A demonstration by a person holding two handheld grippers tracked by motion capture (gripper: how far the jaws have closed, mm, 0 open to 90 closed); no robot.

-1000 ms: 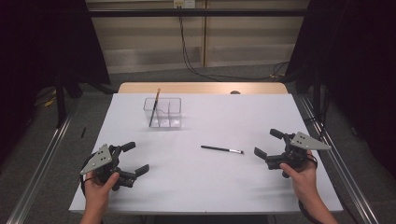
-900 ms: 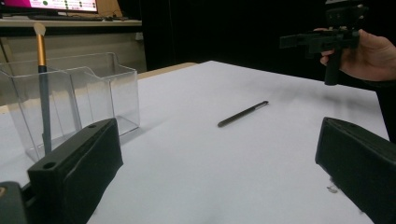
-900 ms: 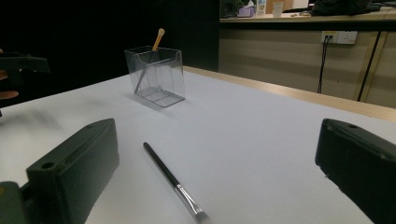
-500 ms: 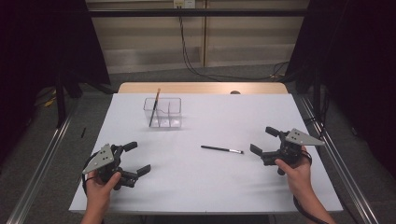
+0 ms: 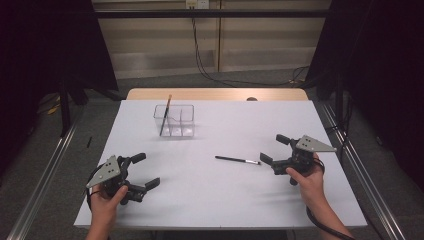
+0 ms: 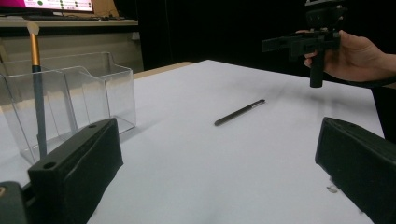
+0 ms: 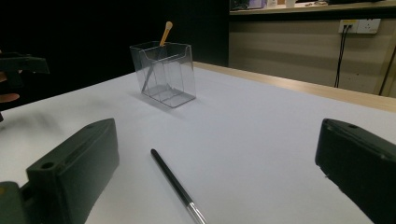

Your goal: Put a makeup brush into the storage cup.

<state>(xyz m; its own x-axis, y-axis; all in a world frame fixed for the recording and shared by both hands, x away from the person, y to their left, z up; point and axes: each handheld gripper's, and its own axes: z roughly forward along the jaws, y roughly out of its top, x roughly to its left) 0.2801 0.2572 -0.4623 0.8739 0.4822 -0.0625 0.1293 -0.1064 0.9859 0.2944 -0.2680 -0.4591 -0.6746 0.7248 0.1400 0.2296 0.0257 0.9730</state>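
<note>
Black brush: lies flat on the white table, right of centre, well inside all four edges. Ferrule tip points right, toward the right gripper; handle end points left. Nothing touches it; bare table all round it.
Left gripper: near-left part of the table, close to the near edge and the left edge, held in the person's left hand. Jaws spread wide, nothing between them. Well apart from the black brush.
Left gripper view: the two black jaws stand far apart at the bottom corners; between them open white surface runs up to the black brush.
Clear organizer: far-left of centre, near the far edge of the white surface. Divided into compartments. Free table on its near side and to its right.
Orange-handled brush: stands tilted in the left end of the clear organizer, its top leaning out above the rim.
Right gripper: right side of the table, held in the person's right hand, a little in from the right edge. Jaws spread wide, gripping nothing. Its jaw tips sit just beside the ferrule end of the black brush, not touching it.
Right gripper view: black brush lies between the two parted jaws, clear of both; clear organizer farther off across bare table.
Wooden strip: bare tabletop showing beyond the far edge of the white surface.
</note>
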